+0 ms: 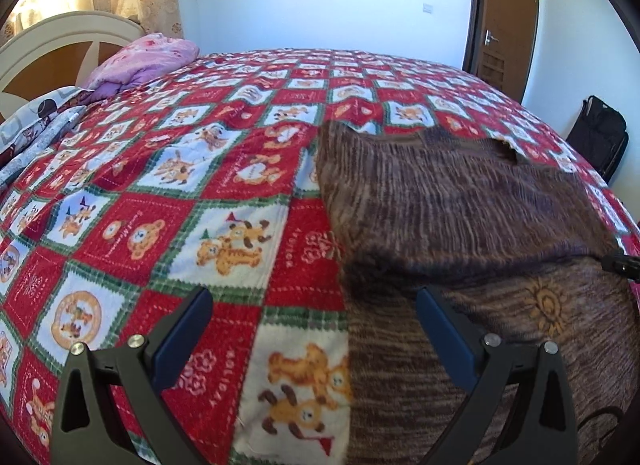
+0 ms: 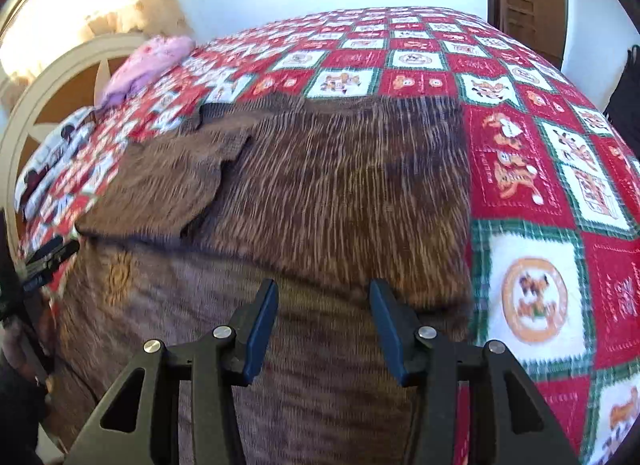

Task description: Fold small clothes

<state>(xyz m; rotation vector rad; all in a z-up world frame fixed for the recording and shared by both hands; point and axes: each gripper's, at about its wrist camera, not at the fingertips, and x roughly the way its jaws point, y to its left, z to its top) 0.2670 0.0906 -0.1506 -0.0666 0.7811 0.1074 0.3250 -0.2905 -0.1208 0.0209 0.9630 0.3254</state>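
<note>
On the left, the headboard (image 1: pixel 48 45), a pink pillow (image 1: pixel 148 59) and patterned bedding sit well away from the work. The left hand-held gripper (image 1: pixel 316 305) hangs over the garment's left edge, jaws wide and empty: one finger over the blanket (image 1: pixel 160 193), the other over brown knit. In the middle lies the sweater (image 2: pixel 320 193), spread on the red checked blanket near my side of the bed, its far part already doubled over the near part, with a fold line running across. An orange sun motif (image 1: pixel 546 305) shows on the lower layer. The right hand-held gripper (image 2: pixel 324 297) hovers just above that fold line, jaws about half open, nothing between them. Right of it is bare blanket, then the door (image 1: pixel 506 21) and a black bag (image 1: pixel 600 133).

I judge the next step is another fold. To do it well, I would take both layers at the near edges, one hand-held gripper per side, pinching cleanly so the lower layer does not drag. Lift evenly, keep the edge taut, and lay it down square to the fold line.
</note>
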